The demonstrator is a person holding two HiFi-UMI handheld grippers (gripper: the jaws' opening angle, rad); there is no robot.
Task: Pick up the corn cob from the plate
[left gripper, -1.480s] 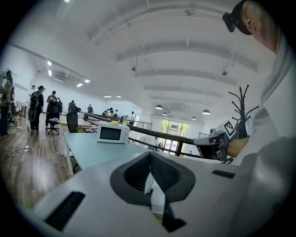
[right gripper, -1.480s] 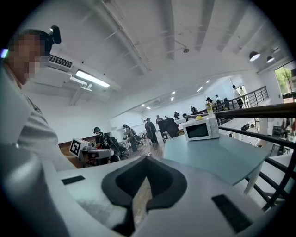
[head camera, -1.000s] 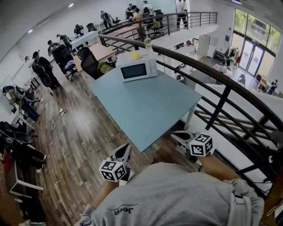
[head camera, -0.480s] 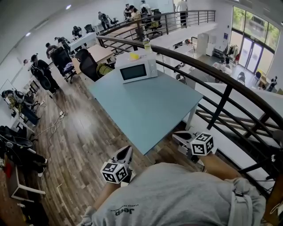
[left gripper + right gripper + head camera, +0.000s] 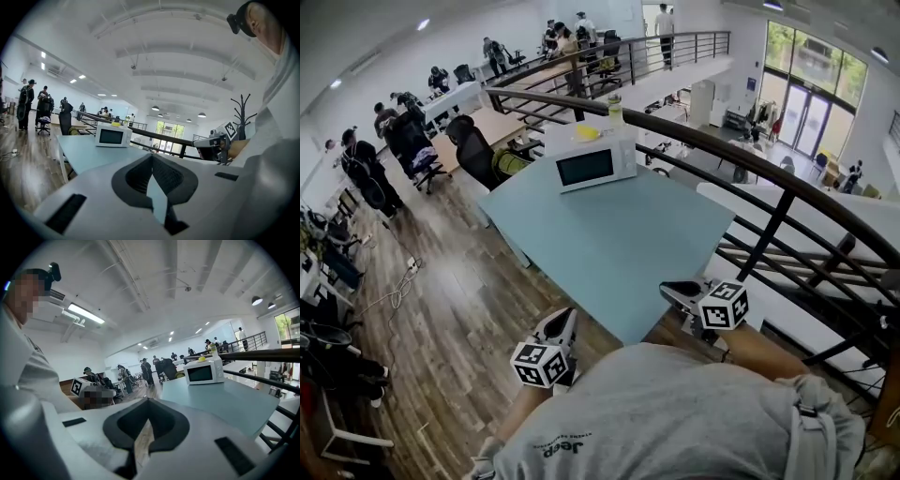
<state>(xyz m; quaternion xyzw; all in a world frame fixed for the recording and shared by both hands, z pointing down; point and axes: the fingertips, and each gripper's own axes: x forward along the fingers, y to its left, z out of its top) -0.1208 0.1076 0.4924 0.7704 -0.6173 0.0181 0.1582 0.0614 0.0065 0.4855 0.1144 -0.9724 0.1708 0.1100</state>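
Left tongs (image 5: pixel 564 321) and right tongs (image 5: pixel 669 289) both shut, nothing grabbed
Left one hangs over the floor (image 5: pixel 459 309) just off the near corner of the desk (image 5: pixel 609 244); at the desk's far end there's a white microwave (image 5: pixel 586 165) with a small yellow thing (image 5: pixel 586 132) on top, too tiny to tell if that's the corn cob; right one sits over the desk's near right edge, jaws pressed together same as the left

- table (image 5: pixel 609 253): smooth, matt pale blue-green top;
- microwave (image 5: pixel 586 164): glossy white casing, dark shiny door;
- floor (image 5: pixel 459 309): wood planks, slight sheen;
- railing (image 5: pixel 766 230): dark painted metal;
- shirt (image 5: pixel 675 412): grey matt cloth
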